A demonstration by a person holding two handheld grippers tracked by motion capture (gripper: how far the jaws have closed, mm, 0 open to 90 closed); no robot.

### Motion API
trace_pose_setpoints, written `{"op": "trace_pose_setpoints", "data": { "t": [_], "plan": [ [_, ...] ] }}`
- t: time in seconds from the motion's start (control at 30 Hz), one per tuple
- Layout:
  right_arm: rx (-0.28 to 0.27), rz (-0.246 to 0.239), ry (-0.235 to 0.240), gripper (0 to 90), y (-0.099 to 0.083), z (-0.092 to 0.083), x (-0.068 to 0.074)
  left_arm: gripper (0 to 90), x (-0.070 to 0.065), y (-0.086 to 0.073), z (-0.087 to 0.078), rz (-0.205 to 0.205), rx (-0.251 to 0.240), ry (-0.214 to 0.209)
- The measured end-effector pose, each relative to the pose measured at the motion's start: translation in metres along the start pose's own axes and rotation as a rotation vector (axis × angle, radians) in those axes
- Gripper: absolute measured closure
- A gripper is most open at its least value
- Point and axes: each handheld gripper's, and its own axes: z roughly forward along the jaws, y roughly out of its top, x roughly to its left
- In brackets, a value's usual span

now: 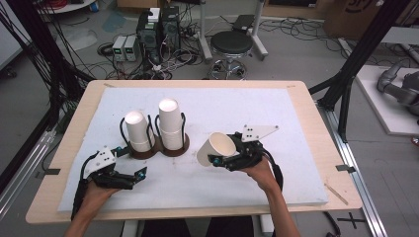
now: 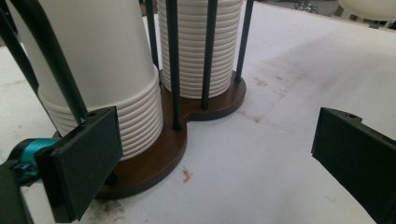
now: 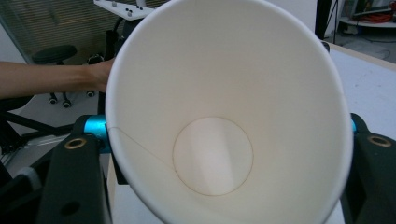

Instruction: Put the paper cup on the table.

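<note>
A brown double cup holder point(image 1: 159, 149) with black wire rods stands left of the mat's middle. It carries two stacks of upside-down white paper cups, one on the left point(image 1: 138, 129) and a taller one on the right point(image 1: 170, 122). My left gripper point(image 1: 131, 161) rests just in front of the holder's left end, open, with nothing between its fingers point(image 2: 79, 163). In the left gripper view the holder base point(image 2: 159, 156) lies close ahead. My right gripper point(image 1: 222, 155) is shut on a single white paper cup point(image 1: 215, 146), held tilted to the right of the holder. The cup's open mouth point(image 3: 224, 116) faces the right gripper's camera.
A white foam mat point(image 1: 276, 113) covers the wooden table point(image 1: 316, 123). On the floor beyond the far edge are a black stool point(image 1: 232, 44), computer boxes point(image 1: 158, 29) and cables. Black frame posts point(image 1: 360, 54) stand at both sides.
</note>
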Motion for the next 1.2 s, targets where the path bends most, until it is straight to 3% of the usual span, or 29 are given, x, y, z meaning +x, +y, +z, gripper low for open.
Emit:
{"op": "trace_pose_setpoints", "data": {
  "t": [0.63, 1.2],
  "plan": [
    [0.057, -0.021, -0.023, 30.9, 0.005, 0.011, 0.000, 1.7, 0.003, -0.006, 0.001, -0.024, -0.014, 0.016],
    [0.182, -0.041, -0.057, 31.0, 0.002, 0.033, 0.000, 1.7, 0.004, -0.008, 0.002, -0.033, -0.020, 0.017]
  ]
}}
